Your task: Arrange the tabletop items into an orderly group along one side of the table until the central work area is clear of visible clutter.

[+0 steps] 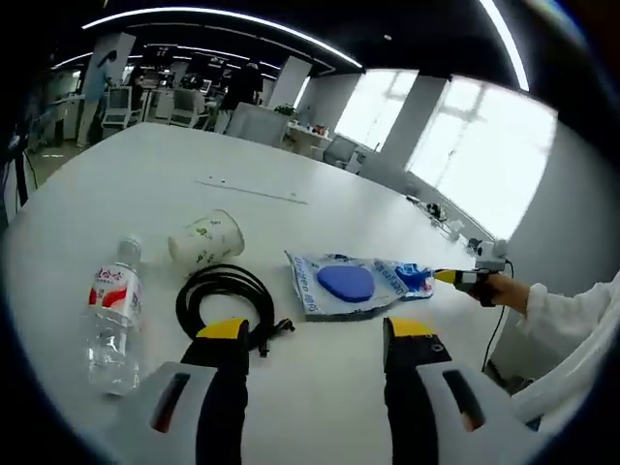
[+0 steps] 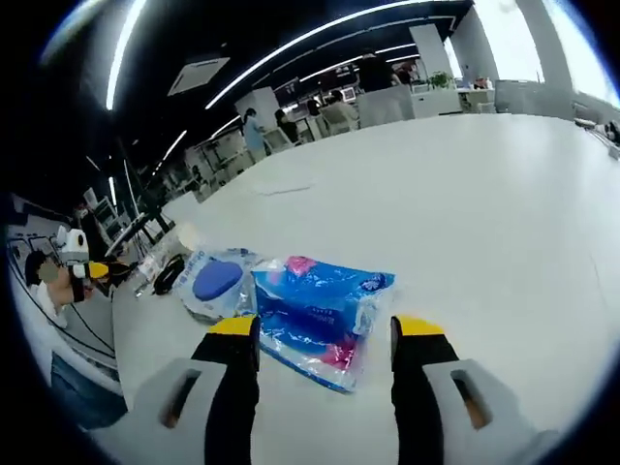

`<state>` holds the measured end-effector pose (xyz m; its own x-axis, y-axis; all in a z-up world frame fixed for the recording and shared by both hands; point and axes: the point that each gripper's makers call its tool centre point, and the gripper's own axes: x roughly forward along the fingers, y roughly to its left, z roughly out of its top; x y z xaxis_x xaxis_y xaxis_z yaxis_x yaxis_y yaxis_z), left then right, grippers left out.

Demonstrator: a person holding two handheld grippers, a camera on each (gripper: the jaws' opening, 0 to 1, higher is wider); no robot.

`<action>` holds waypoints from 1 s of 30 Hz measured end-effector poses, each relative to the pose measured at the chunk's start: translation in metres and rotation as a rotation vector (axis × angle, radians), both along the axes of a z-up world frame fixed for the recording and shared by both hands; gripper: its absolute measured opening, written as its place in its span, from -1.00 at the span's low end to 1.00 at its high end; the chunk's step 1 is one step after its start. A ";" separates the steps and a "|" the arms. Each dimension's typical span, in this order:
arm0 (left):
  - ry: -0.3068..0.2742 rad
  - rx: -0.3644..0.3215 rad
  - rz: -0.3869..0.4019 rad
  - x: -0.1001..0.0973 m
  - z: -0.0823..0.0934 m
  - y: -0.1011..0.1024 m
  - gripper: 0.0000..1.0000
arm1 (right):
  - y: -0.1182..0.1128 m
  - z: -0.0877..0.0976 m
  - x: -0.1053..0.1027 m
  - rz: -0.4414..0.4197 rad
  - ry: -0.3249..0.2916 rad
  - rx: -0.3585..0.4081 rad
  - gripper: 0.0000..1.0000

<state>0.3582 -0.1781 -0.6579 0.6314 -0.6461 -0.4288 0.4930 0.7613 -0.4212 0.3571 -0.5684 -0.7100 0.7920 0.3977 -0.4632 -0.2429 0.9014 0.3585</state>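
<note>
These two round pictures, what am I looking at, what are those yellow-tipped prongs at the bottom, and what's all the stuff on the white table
There is no robot here. A person holds a two-jaw gripper in each hand, and a fisheye camera rides on each one, looking forward along its jaws. That is why the pictures are round.

In the left gripper view, the left gripper stands open and holds nothing. Ahead on the white table lie a water bottle on its side, a tipped paper cup, a coiled black cable and a clear packet with a blue oval inside. The other gripper comes in from the right, in the person's hand.

In the right gripper view, the right gripper is also open, with a blue plastic package lying on the table between its jaws, not gripped. Beyond it is the same clear packet.
</note>
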 end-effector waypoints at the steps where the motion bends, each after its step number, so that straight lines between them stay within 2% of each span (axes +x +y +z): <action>1: -0.002 -0.003 0.009 0.000 0.001 0.003 0.18 | 0.000 0.003 -0.004 -0.022 0.005 0.009 0.36; 2: -0.004 -0.003 0.014 0.001 0.002 0.005 0.20 | 0.001 0.004 -0.008 -0.049 0.017 0.033 0.45; 3: -0.009 0.002 0.021 0.000 0.002 0.008 0.20 | 0.006 0.006 -0.018 -0.077 0.039 0.090 0.53; 4: -0.012 0.006 0.024 0.000 0.003 0.010 0.19 | 0.008 0.008 -0.022 -0.090 0.035 0.119 0.58; 5: -0.018 0.008 0.029 0.000 0.003 0.013 0.18 | 0.012 0.011 -0.029 -0.108 0.012 0.147 0.62; 7: -0.021 -0.001 0.036 0.000 0.004 0.016 0.16 | 0.015 0.017 -0.038 -0.133 -0.042 0.144 0.71; 10: -0.021 -0.012 0.041 0.000 0.004 0.017 0.16 | 0.025 0.019 -0.056 -0.133 -0.041 0.165 0.68; 14: -0.014 -0.008 0.045 0.003 0.001 0.018 0.23 | 0.040 0.029 -0.073 -0.158 -0.042 0.249 0.69; 18: -0.009 -0.011 0.057 0.006 -0.001 0.022 0.27 | 0.056 0.036 -0.090 -0.160 -0.069 0.257 0.76; 22: -0.001 -0.012 0.065 0.007 -0.005 0.027 0.26 | 0.065 0.034 -0.103 -0.182 -0.067 0.281 0.75; 27: 0.004 -0.018 0.105 0.012 -0.008 0.040 0.27 | 0.065 0.027 -0.113 -0.233 -0.051 0.323 0.75; 30: -0.004 -0.017 0.117 0.014 -0.008 0.047 0.27 | 0.062 0.026 -0.115 -0.237 -0.044 0.310 0.75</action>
